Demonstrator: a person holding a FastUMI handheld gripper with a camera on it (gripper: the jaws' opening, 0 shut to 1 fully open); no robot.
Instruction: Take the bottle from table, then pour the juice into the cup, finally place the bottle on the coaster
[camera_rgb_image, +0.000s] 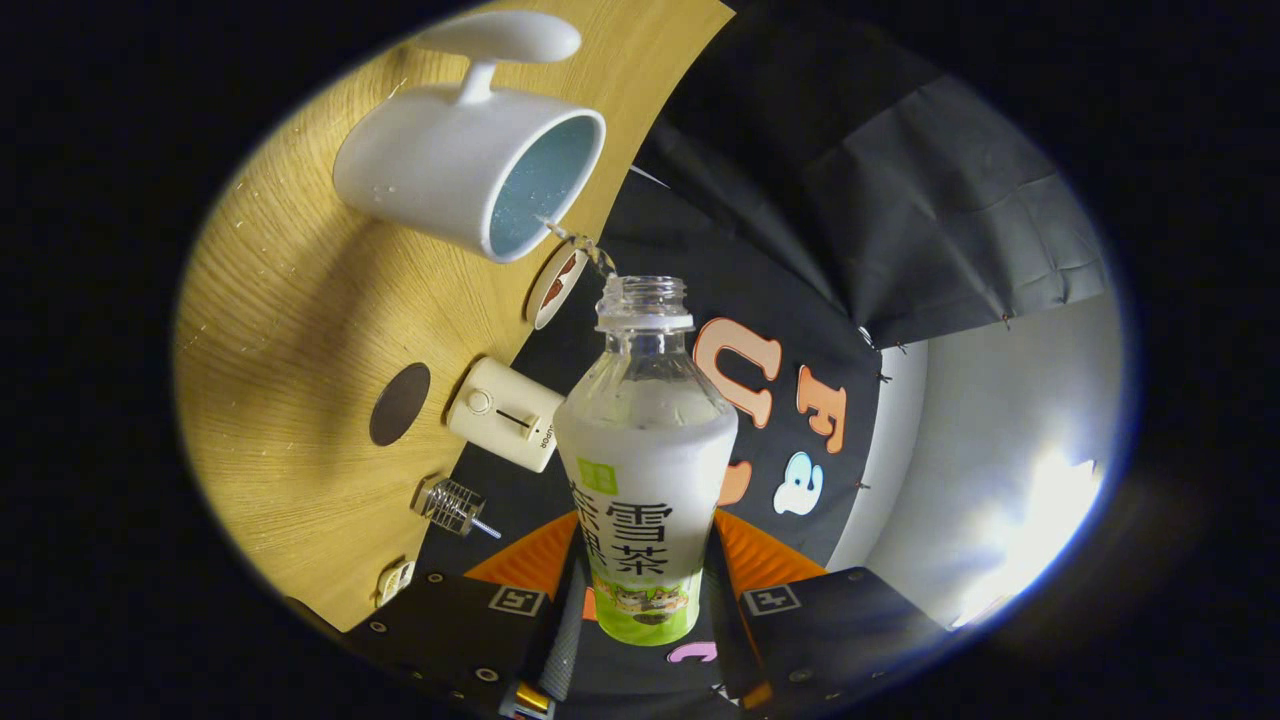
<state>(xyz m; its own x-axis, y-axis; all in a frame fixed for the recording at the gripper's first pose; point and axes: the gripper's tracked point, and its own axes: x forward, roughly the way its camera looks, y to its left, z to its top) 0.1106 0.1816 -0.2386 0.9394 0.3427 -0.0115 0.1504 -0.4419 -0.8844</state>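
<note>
your fingers (645, 600) are clamped on the bottle (645, 470), one on each side of its labelled body.

you hold the bottle tipped, its open neck pointing past the fingers at the white cup (470, 165); a thin stream of juice (580, 240) runs from the mouth over the cup's rim. the cup stands on the wooden bench (300, 320). nearer the fingers on that bench lie a dark round coaster (400, 403), a small white appliance (505, 413) just beside it, and a wire whisk-like tool (452, 505).

Clear plastic bottle (645, 440), glossy ceramic-looking cup (450, 180), matt wood-grain table (290, 330).
</note>
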